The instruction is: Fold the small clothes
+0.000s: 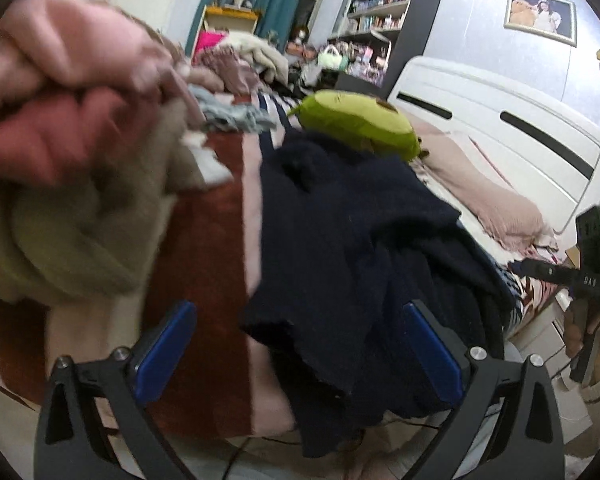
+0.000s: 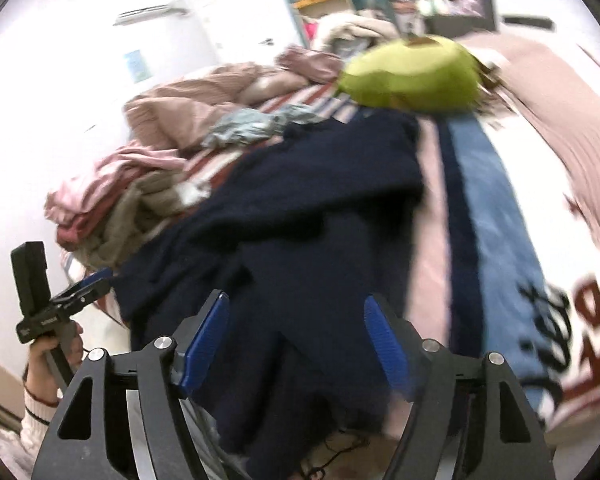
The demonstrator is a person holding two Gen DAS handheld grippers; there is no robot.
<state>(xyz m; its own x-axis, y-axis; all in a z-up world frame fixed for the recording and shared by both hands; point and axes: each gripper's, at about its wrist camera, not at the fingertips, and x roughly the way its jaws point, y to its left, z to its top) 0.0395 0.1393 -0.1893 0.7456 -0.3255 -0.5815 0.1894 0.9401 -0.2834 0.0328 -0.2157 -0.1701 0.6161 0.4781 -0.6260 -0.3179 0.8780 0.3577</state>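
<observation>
A dark navy garment (image 1: 360,248) lies crumpled on the bed, its near edge hanging over the bed's front. It also shows in the right wrist view (image 2: 300,240). My left gripper (image 1: 300,348) is open, its blue pads either side of the garment's near edge, holding nothing. My right gripper (image 2: 296,340) is open over the garment's near part, also empty. A pile of pink and beige clothes (image 1: 60,140) sits to the left; it shows in the right wrist view (image 2: 120,200) too.
A green plush toy (image 1: 360,124) lies behind the navy garment. A pink pillow (image 1: 480,192) and white headboard (image 1: 500,120) are at right. The bedspread (image 2: 500,208) is striped and printed. More clothes (image 2: 260,124) lie further back. Shelves (image 1: 380,12) stand against the wall.
</observation>
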